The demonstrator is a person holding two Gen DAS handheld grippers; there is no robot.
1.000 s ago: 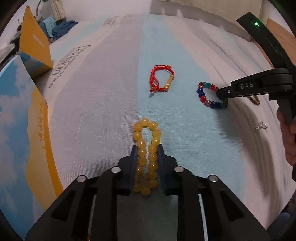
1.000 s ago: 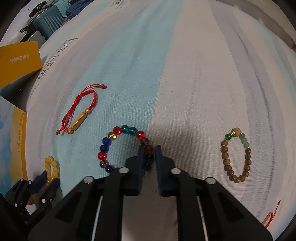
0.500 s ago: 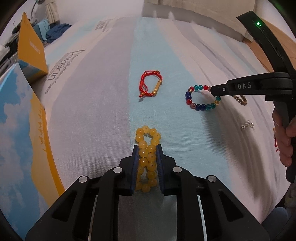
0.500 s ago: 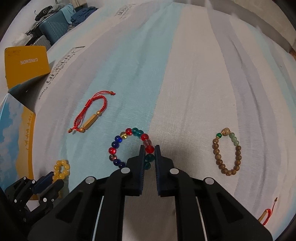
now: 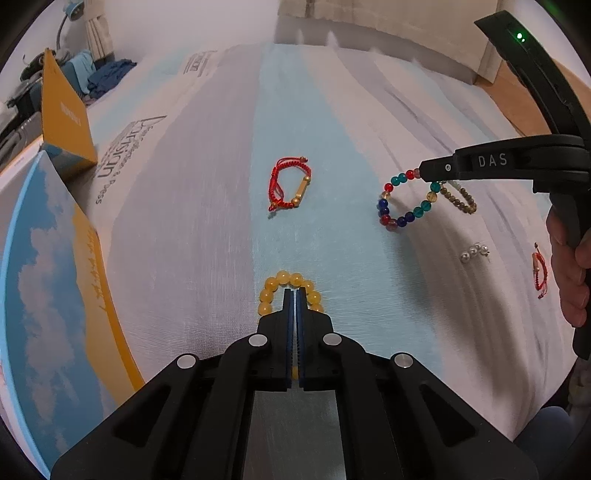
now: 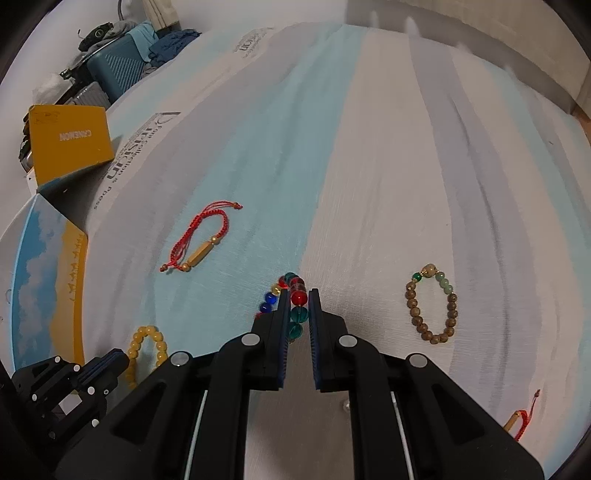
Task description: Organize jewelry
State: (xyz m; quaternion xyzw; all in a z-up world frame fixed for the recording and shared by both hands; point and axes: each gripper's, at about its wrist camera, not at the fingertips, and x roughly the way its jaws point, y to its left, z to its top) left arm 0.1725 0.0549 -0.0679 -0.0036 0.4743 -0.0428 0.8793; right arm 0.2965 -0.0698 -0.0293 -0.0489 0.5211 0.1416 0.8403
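Two bracelets in my grip: left gripper [image 5: 294,295] pinches the yellow beads [image 5: 275,286], right gripper [image 6: 298,293] clamps the colored beads [image 6: 298,297].

domestic bedroom. work surface is a bed under a striped bedsheet [image 6: 369,155] with printed lettering. suitcases [image 6: 110,70] and piled clothing [image 5: 107,75] stand along the far wall; a lamp [image 5: 68,14] and curtain [image 5: 99,37] nearby.
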